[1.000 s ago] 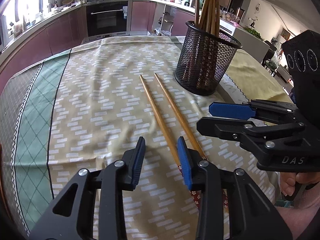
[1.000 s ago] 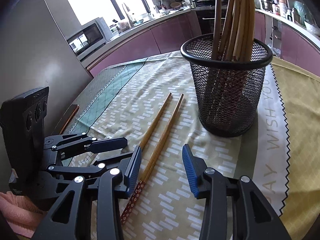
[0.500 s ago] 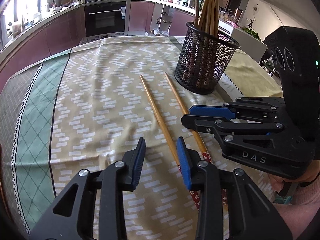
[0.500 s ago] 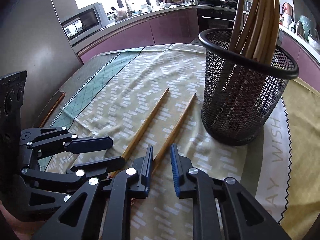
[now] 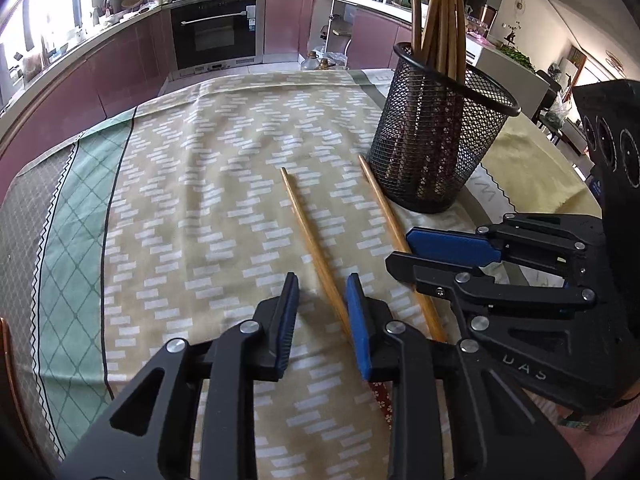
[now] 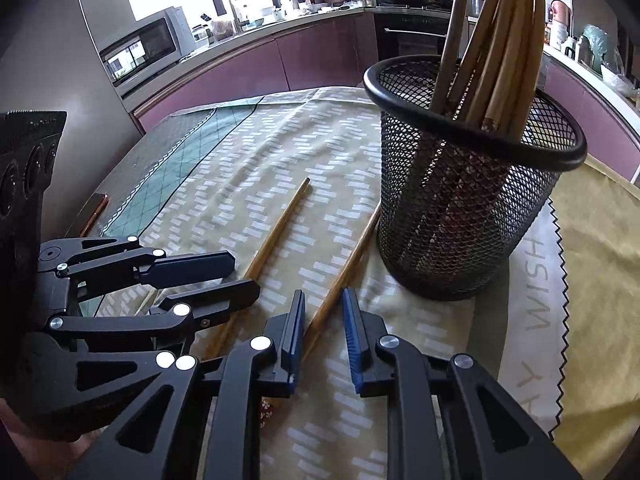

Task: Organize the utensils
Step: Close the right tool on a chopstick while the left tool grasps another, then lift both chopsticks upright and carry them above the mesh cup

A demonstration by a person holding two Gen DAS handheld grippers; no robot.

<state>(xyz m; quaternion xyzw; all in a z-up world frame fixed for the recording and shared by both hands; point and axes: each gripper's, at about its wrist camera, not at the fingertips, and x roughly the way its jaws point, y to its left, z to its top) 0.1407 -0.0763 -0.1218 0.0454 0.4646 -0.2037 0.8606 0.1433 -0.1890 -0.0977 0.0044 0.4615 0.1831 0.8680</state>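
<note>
Chopsticks flat on bench cloth, mid-frame: left chopstick [image 5: 310,240], right chopstick [image 6: 344,272] touching mesh holder [image 6: 460,216]. Right gripper [image 6: 323,320] jaws apart, straddling its stick; left gripper [image 5: 322,308] likewise. Risk: thin stick rolling away, or grippers colliding, crowded lower frame.

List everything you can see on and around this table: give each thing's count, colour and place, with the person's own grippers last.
loose chopsticks: two, tan wood, flat on the cloth beside the cup
mesh cup: one, black, standing on the cloth
chopsticks in cup: several, tan, standing upright
tablecloth: one, beige with a green border
oven: one, black, in the far cabinets
microwave: one, silver, on the counter
left gripper: open, straddling one loose chopstick
right gripper: open, straddling the other
</note>
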